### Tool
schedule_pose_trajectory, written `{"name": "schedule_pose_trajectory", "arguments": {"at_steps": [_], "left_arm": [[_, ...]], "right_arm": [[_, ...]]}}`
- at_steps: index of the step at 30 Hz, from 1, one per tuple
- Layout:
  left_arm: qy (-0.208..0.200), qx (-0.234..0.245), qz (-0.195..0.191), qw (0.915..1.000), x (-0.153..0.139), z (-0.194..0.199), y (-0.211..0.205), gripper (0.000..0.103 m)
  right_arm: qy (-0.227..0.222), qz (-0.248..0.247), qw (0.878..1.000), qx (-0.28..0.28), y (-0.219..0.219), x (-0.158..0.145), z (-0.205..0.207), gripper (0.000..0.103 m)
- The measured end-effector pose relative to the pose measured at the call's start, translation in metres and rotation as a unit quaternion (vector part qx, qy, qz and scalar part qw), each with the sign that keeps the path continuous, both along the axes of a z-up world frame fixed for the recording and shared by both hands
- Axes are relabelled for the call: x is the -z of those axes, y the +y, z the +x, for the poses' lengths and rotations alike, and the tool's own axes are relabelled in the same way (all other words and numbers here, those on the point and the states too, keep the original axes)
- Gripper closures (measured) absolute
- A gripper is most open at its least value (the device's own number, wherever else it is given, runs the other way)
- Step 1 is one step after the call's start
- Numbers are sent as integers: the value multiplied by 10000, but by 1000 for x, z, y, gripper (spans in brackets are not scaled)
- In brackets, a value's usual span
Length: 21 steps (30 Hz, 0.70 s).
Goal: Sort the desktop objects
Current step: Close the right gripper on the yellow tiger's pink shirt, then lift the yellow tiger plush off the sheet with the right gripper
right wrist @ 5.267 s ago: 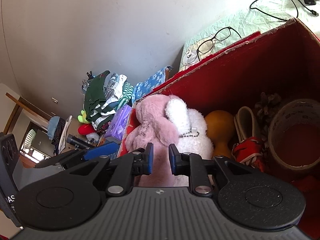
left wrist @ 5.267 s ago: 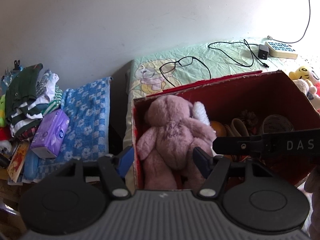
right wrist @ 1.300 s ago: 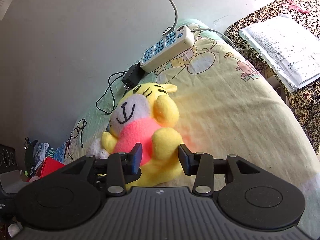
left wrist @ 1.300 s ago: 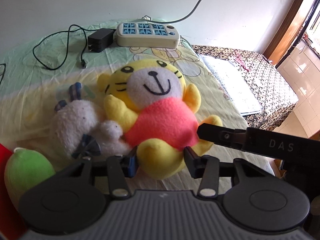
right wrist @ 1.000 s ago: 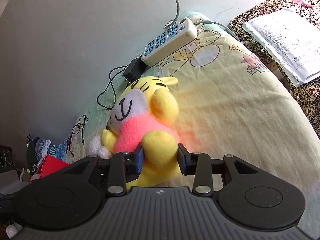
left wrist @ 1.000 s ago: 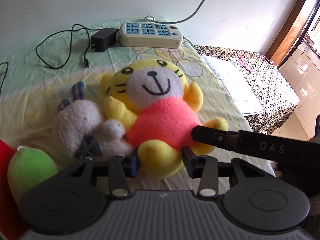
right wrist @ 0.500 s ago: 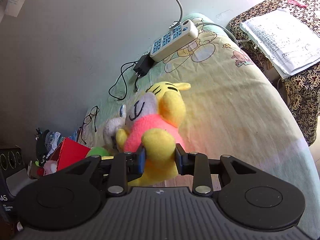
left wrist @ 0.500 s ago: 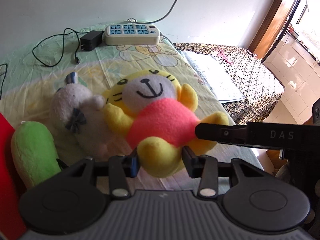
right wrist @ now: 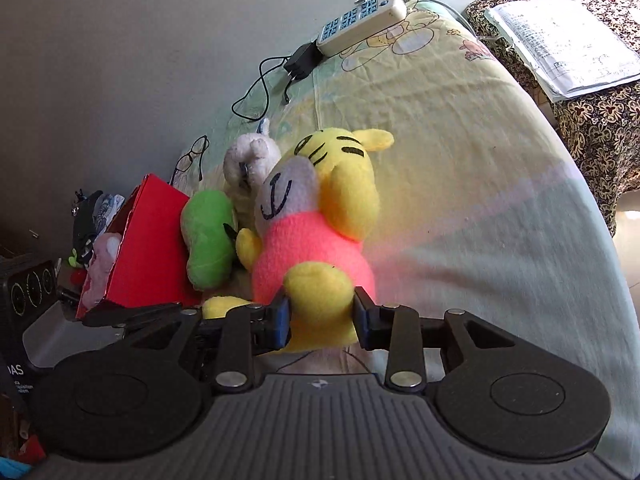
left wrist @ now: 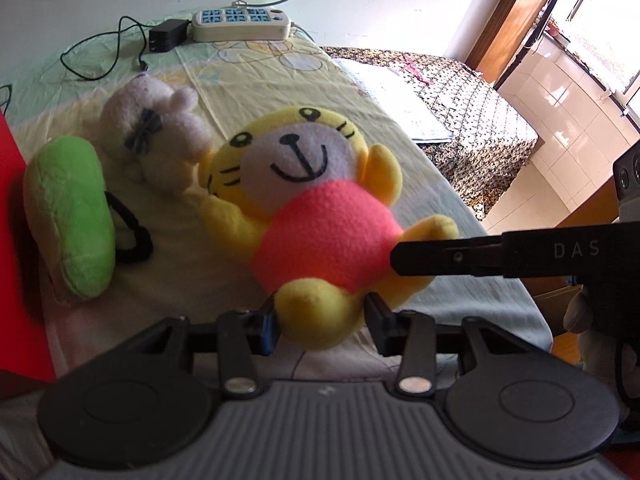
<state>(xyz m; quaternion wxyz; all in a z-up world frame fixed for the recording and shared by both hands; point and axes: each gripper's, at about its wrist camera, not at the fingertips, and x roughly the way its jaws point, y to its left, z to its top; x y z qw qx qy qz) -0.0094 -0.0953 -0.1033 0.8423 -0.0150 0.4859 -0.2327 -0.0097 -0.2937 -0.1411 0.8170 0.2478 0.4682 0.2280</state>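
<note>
Yellow tiger [left wrist: 316, 204]: you hold this plush, in its pink shirt, by both feet above the sheet [right wrist: 480, 168].
Left gripper [left wrist: 320, 322]: your fingers [left wrist: 267, 326] pinch one yellow foot.
Right gripper [right wrist: 320, 314]: your fingers [right wrist: 280, 320] press in on the other foot.
White plush [left wrist: 154, 136]: lies on the sheet beyond the tiger.
Green plush [left wrist: 74, 216]: lies beside the white one, near the red box [right wrist: 148, 240].
Box: a pink plush [right wrist: 98, 268] sits inside.
Power strip [left wrist: 240, 26]: rests by the wall with a charger [left wrist: 168, 36] beside it.
Glasses [right wrist: 190, 158]: lie past the box.
</note>
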Motion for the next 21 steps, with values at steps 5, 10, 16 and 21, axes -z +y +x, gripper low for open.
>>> {"name": "schedule_pose_trajectory", "arguments": {"at_steps": [5, 10, 16, 21], "left_arm": [[133, -156, 21, 9998, 12, -9, 6, 56], [-69, -421, -60, 9991, -6, -12, 25, 53], [-419, -575, -197, 9973, -34, -7, 37, 49], [-266, -469, -389, 9978, -30, 11, 28, 44]], "right_arm": [[-24, 7, 10000, -48, 5, -2, -6, 60], [-170, 177, 9997, 7, 3, -11, -7, 57], [-334, 726, 9958, 442, -17, -21, 2, 56], [-113, 460, 9966, 681, -21, -7, 13, 53]]}}
